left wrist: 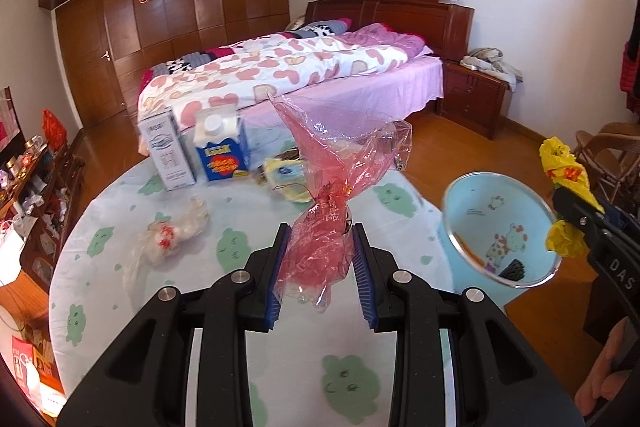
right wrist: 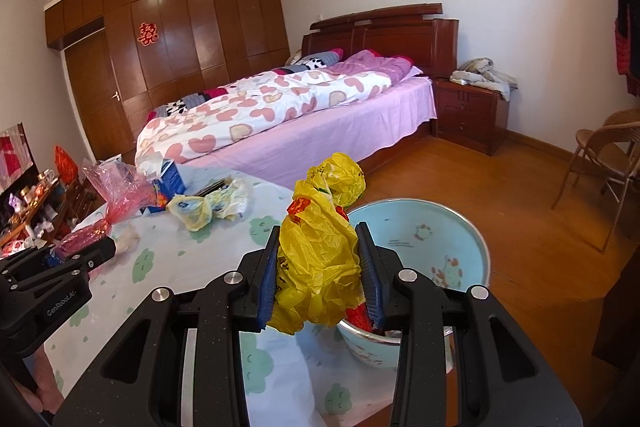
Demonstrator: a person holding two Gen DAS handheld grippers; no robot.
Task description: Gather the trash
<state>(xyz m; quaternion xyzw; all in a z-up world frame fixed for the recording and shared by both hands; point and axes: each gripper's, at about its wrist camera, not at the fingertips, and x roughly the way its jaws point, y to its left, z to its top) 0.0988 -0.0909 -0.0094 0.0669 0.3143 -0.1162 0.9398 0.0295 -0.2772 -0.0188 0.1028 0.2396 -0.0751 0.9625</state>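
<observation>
Bedroom; round bench [left wrist: 120, 267] under cloud-print cloth. Left tool [left wrist: 322, 267] clamped on crumpled red cellophane bag [left wrist: 320, 247], right tool [right wrist: 318, 267] on crumpled yellow plastic bag [right wrist: 316, 259], both lifted, likely bound for the pale-blue cartoon-print bin [right wrist: 460, 227].

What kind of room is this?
A bedroom, most likely: a made-up bed with a wooden headboard, a nightstand beside it and a wall of wardrobe doors.
</observation>
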